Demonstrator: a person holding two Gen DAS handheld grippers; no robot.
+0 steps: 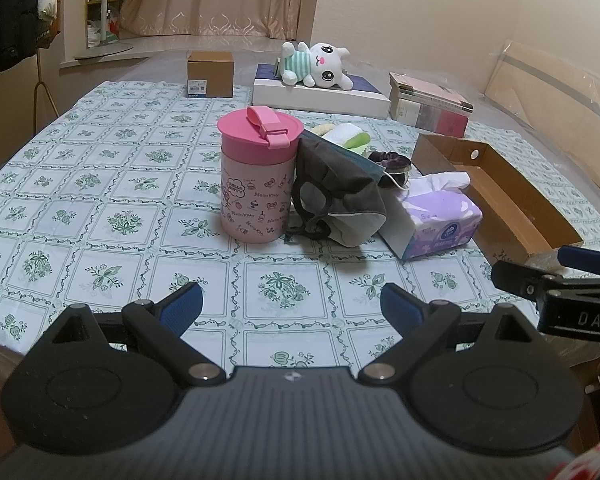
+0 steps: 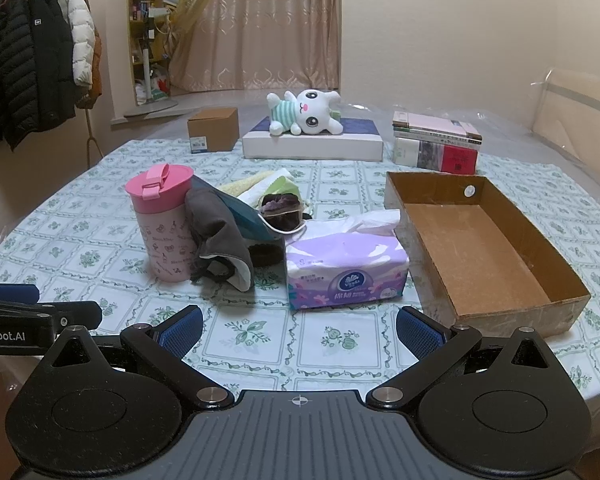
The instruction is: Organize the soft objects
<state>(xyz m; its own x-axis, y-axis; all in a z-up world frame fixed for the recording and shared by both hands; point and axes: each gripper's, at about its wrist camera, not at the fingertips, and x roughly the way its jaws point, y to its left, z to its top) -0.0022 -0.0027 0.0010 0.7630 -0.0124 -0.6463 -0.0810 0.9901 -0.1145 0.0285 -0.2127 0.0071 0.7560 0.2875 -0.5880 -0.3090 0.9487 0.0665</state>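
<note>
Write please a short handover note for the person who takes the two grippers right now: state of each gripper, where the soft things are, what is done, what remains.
Left gripper: open, empty, above the tablecloth.
Right gripper: open, empty, facing the tissue pack.
Soft things: grey cloth leans on the pink cup; behind it lie the blue mask, dark scrunchie and folded towels. Tissue pack sits beside the cardboard box. Plush toy lies on the white box at the back.
Done: nothing; the cardboard box looks empty.
Left: probably all the soft things go into that box.

Left gripper (image 1: 290, 306) and right gripper (image 2: 299, 326) hover, jaws spread wide.
</note>
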